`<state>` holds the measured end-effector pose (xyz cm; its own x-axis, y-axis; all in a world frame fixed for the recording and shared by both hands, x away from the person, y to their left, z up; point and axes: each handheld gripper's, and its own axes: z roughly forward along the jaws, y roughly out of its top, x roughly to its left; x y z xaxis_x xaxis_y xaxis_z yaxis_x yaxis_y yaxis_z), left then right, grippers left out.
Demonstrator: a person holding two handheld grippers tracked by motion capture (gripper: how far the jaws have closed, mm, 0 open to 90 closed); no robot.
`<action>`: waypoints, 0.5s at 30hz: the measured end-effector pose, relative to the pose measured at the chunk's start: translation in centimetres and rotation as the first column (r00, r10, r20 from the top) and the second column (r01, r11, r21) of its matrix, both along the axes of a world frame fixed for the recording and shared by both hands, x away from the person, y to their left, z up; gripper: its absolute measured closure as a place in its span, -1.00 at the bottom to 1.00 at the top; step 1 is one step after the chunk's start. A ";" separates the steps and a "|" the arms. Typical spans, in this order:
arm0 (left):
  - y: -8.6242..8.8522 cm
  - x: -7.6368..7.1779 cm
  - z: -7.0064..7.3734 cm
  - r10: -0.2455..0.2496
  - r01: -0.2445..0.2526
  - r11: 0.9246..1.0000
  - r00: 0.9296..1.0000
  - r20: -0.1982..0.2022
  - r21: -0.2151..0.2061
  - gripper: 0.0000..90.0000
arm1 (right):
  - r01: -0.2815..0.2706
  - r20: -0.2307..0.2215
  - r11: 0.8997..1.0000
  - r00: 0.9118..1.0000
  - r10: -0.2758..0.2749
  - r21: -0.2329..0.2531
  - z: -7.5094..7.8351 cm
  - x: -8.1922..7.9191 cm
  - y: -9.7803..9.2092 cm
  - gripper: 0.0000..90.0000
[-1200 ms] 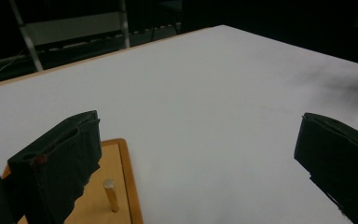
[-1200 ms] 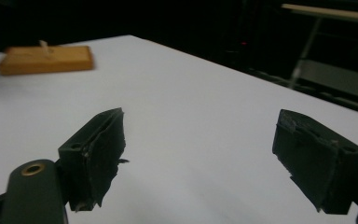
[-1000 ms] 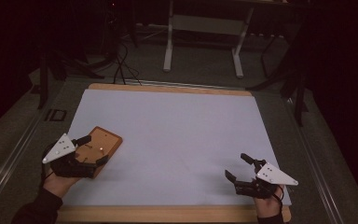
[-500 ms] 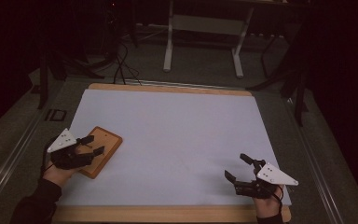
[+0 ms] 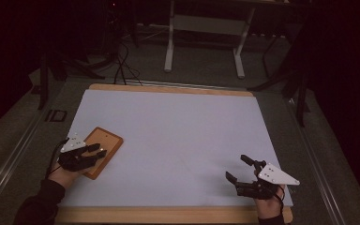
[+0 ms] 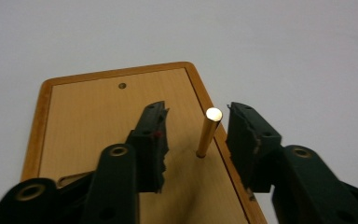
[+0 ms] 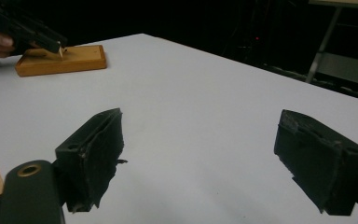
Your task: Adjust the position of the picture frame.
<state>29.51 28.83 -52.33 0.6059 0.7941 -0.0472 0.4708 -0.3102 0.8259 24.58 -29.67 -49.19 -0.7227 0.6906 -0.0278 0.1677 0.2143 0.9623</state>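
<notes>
The wooden board (image 5: 102, 151) lies flat near the left front corner of the white counter (image 5: 178, 140), and a small brass peg (image 6: 208, 132) stands in a hole close to the board's right edge, leaning slightly. The left tool (image 6: 196, 135) hangs over the board with its jaws apart, one on each side of the peg and neither touching it, so nothing is gripped yet.

The step in hand looks like taking hold of that peg. To do it well, the tool should be centred so both jaws meet the peg at once; as it stands, the peg sits nearer the right jaw, and closing now would likely push it sideways in its hole. A grip around the middle of the peg, followed by a pull along its own line, should keep it from jamming or dragging the board along.

The right tool (image 5: 243, 180) rests near the right front of the counter, well apart from the board, jaws wide and empty. It could steady the board if it shifts.
</notes>
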 end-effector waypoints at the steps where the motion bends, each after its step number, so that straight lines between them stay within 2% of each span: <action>1: 0.0 0.0 0.0 0.001 -0.001 1.000 1.000 0.001 0.002 0.29 | 0.000 0.000 1.000 1.000 0.000 0.000 0.0 0.0 0.0 -0.66; 6: -0.2 0.2 -0.4 -0.018 0.018 1.000 1.000 -0.001 0.007 0.50 | 0.000 -0.002 1.000 1.000 0.000 0.004 0.0 0.0 -0.1 -0.66; 11: -0.3 0.1 -0.7 -0.011 0.011 1.000 1.000 0.006 0.005 0.65 | 0.001 -0.003 1.000 1.000 -0.001 0.001 0.0 0.0 -0.1 -0.66; 15: -0.5 0.2 -1.0 -0.024 0.024 1.000 1.000 -0.004 0.006 0.78 | 0.003 -0.008 1.000 1.000 -0.003 0.002 -0.1 0.1 -0.1 -0.66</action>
<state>29.70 28.36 -53.30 0.6243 0.7799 -0.0454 0.4668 -0.3259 0.8221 24.66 -29.77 -49.26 -0.7209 0.6928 -0.0205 0.1760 0.2115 0.9614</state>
